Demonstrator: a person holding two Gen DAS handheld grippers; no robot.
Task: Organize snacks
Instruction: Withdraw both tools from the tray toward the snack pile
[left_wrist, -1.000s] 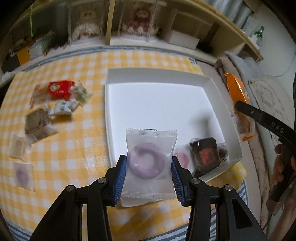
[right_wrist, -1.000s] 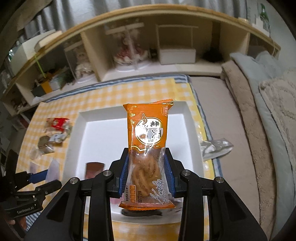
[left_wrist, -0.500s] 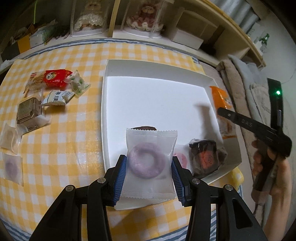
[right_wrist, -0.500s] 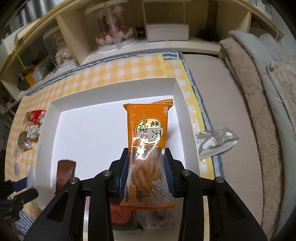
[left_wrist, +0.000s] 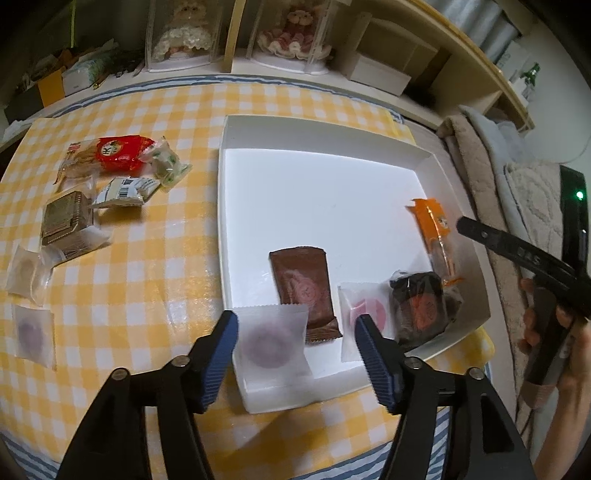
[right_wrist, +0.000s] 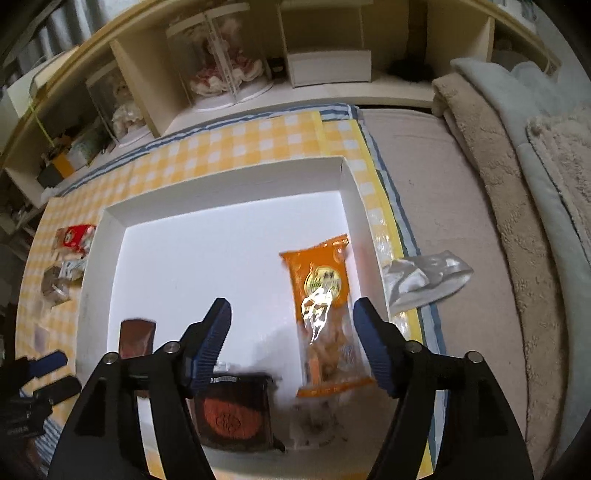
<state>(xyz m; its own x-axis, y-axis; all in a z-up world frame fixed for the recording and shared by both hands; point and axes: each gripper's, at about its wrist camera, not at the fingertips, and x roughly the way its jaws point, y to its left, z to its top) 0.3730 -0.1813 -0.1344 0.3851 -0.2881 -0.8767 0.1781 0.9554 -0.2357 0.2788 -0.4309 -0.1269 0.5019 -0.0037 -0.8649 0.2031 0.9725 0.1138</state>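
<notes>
Two tools are seen over a white tray (left_wrist: 258, 144) set on a yellow checked counter (left_wrist: 155, 266). In the left wrist view the left tool (left_wrist: 295, 332) stands at the lower middle of the frame, its jaws opening; a translucent packet with a purple ring (left_wrist: 271, 341) lies blurred between them, inside the tray's near left corner, and is touched by neither pad. Just right of it in the tray a brown packet (left_wrist: 303, 288), a white packet with a pink disc (left_wrist: 364, 314) and a dark packet with an orange seal (left_wrist: 421, 306) are lined up. In the right wrist view the right tool (right_wrist: 291, 343) is also opening; an orange packet of twisted snacks (right_wrist: 325, 306) is seen between its jaws, nearer the right pad, released, along the tray's right wall. More snacks are left on the counter at the upper left of the left wrist view, among them a red packet (left_wrist: 114, 153) and a green-and-white packet (left_wrist: 166, 162). A crumpled clear wrapper (right_wrist: 424, 277) lies beyond the tray's right side.
</notes>
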